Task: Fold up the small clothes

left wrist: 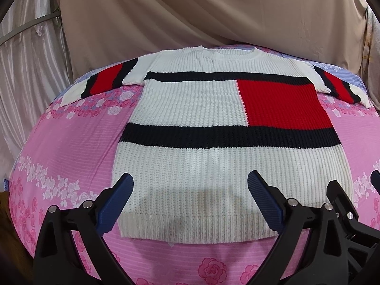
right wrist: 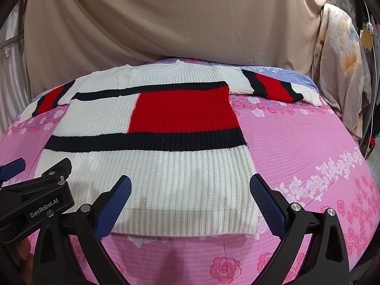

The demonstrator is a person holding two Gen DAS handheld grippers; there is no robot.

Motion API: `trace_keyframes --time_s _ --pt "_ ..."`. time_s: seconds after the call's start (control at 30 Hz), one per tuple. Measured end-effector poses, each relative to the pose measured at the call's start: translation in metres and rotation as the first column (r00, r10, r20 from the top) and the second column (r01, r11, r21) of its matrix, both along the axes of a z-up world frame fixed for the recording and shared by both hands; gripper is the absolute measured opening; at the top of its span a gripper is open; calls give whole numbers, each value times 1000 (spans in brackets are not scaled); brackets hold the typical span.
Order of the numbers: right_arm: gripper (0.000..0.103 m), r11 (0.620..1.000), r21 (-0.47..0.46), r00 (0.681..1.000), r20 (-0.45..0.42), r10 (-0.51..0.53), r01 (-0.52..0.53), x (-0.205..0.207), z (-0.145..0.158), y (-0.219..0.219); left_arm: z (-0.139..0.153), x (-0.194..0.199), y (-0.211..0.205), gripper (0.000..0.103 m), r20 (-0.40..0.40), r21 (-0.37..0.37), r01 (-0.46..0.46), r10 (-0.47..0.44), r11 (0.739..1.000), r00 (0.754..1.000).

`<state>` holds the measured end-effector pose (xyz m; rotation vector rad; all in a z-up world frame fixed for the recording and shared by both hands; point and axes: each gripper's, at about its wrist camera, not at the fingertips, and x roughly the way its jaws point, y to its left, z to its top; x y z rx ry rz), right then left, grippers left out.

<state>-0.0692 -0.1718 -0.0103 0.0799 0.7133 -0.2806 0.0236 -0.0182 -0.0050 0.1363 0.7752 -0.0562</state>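
A small knit sweater, white with black bands and a red block, lies flat on the pink bed, sleeves spread, hem toward me. It also shows in the right wrist view. My left gripper is open and empty, held above the hem's left half. My right gripper is open and empty above the hem's right half. The right gripper shows at the right edge of the left wrist view. The left gripper shows at the left edge of the right wrist view.
A pink rose-print bedsheet covers the bed, with a blue striped part at the far side. A beige curtain hangs behind. Floral fabric hangs at the right. A metal rail is at the far left.
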Motion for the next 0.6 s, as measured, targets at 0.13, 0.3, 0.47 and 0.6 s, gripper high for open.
trace_keyframes --time_s 0.13,0.3,0.47,0.6 --pt "98 1000 -1 1000 -3 1 -1 5 -1 -4 -1 4 -4 94 -1 8 1 -1 1000 1000" --pt "98 1000 0 1000 -9 6 -6 13 -4 -10 -4 13 -10 95 -12 18 8 -8 1000 1000" --pt "98 1000 23 1000 -9 -17 17 25 -4 -30 -5 23 -17 97 4 55 22 -22 998 1000" --pt "98 999 34 1000 -10 -29 30 28 -2 -34 -4 31 -19 97 -3 44 17 -17 999 1000"
